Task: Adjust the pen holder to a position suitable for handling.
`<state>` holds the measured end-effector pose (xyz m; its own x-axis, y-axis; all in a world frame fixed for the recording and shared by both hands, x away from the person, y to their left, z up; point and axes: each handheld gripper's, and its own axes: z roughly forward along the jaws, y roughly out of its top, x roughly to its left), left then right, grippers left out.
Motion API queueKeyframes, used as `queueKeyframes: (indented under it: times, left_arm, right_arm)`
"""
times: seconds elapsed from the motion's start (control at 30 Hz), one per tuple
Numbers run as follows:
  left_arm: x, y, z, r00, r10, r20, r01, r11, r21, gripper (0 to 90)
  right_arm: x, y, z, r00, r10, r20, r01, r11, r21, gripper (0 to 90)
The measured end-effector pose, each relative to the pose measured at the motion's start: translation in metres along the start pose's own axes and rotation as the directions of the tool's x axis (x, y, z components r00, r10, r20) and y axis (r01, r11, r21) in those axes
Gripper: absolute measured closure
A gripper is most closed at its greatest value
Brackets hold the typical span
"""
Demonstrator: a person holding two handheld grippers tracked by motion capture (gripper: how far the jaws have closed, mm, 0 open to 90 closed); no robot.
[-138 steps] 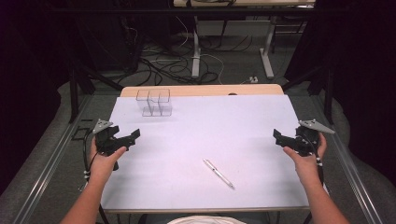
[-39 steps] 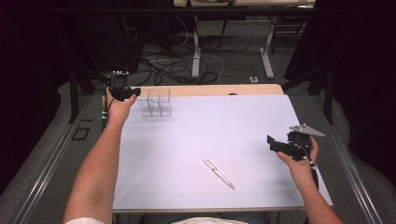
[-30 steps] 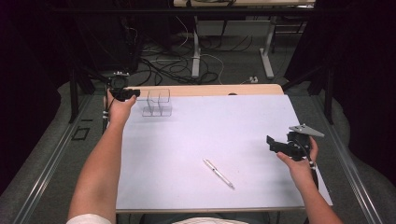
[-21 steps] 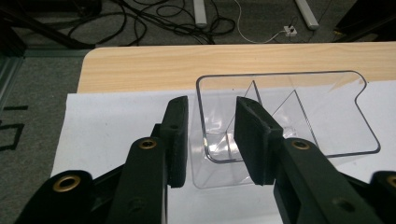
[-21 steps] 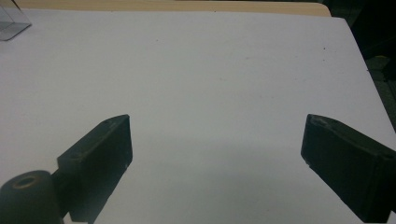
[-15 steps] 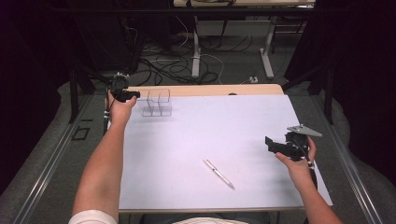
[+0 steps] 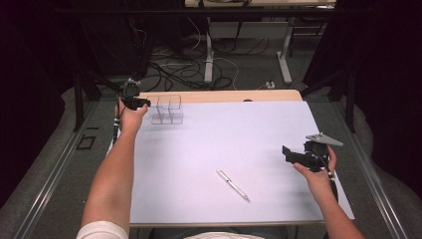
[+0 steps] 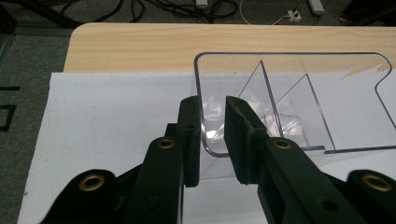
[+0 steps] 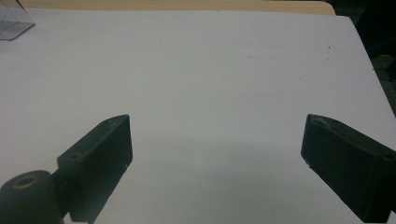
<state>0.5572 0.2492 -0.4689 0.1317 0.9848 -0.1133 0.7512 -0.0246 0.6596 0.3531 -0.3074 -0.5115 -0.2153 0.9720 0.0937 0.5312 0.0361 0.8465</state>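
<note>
A clear plastic organizer (image 7: 166,109) with dividers stands at the back left of the white sheet (image 7: 239,134). My left gripper (image 7: 144,103) is at its left end. In the left gripper view the left gripper (image 8: 212,100) straddles the organizer's (image 8: 289,107) rounded corner wall. Its jaws have just been closing. The wall is between them, with a gap still visible on the inner side. My right gripper (image 7: 286,153) hovers at the right of the sheet. The right gripper (image 9: 215,135) is wide open with nothing between its fingers. A white pen (image 7: 233,185) lies near the front middle.
The sheet covers a wooden table whose bare strip (image 7: 224,95) runs along the far edge. Table legs and cables sit on the floor beyond it. A corner of the organizer (image 9: 11,23) shows in the right gripper view.
The left hand went from the near left of the sheet up to the organizer, then barely moved over the last second. The right gripper has stayed at the right side.
</note>
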Motion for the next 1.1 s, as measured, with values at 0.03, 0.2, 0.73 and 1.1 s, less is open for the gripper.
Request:
queueKeyframes:
  times: [0.03,0.2,0.73,1.1]
  left_arm:
    - [0.0,0.0,0.0,1.0,-0.001,-0.007,0.001,1.0,0.006,78.6]
    - [0.0,0.0,-0.001,0.9996,-0.018,-0.02,0.018,0.9998,0.0,84.8]
    - [-0.005,0.001,-0.002,0.9973,-0.025,-0.069,0.025,0.9997,-0.001,89.0]
    - [-0.01,0.001,-0.004,0.9959,-0.061,-0.066,0.063,0.9978,0.021,89.4]
  right_arm:
    - [0.0,0.0,0.0,1.0,-0.001,-0.001,0.001,1.0,0.0,8.7]
    - [0.0,0.0,0.0,1.0,-0.002,-0.003,0.002,1.0,0.002,8.7]
    - [-0.001,-0.001,0.001,1.0,0.001,0.002,-0.001,1.0,0.001,8.7]
    - [-0.001,-0.001,0.002,1.0,0.006,-0.001,-0.006,1.0,0.011,8.7]
